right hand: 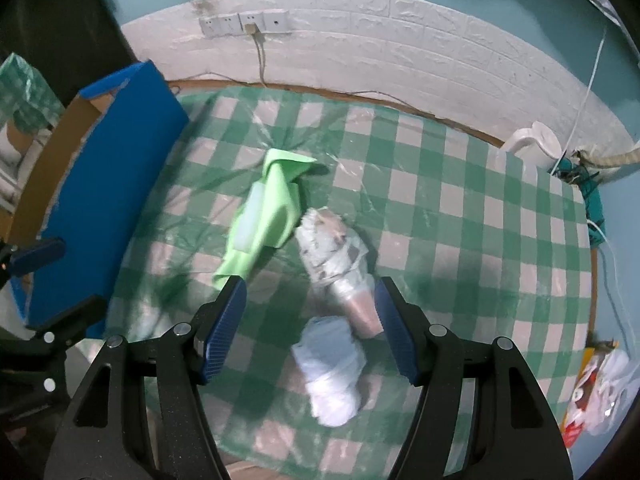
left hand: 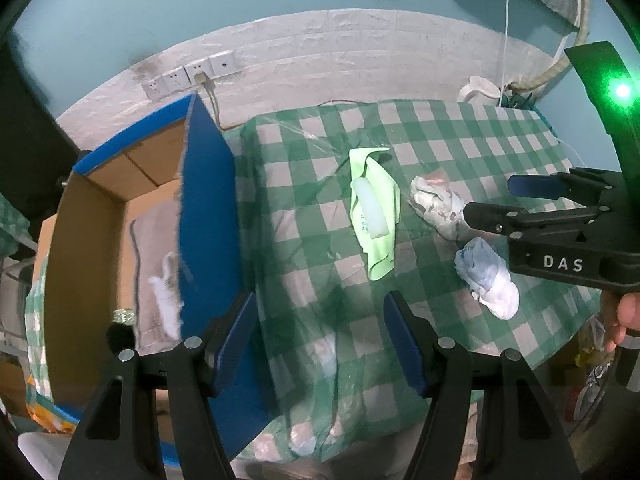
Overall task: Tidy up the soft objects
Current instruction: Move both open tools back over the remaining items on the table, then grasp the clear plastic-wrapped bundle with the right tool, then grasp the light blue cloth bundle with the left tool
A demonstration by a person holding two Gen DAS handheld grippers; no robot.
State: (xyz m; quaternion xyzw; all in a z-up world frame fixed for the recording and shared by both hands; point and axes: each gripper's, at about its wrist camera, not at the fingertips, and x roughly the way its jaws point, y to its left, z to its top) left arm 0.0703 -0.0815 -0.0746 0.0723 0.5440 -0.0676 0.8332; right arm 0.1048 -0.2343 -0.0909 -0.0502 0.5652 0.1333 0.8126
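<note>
On the table (right hand: 460, 208), the cloth (right hand: 272, 200) lies left of two bundles (right hand: 336, 256); the box (left hand: 100, 240) stands, seemingly, off its left edge.

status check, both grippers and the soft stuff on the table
Left gripper open, empty. Right gripper open above pale blue bundle. Patterned bundle, green cloth on table; box unobstructed.

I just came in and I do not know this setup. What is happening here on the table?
A person holds a gripper in each hand and is sorting soft things on a checked tablecloth. Both grippers are open and hold nothing. The right gripper hovers above two wrapped bundles, a pale blue one and a grey patterned one. A green cloth lies beside them. The left gripper is near a blue cardboard box at the table's side, which already has a grey cloth inside.
</note>
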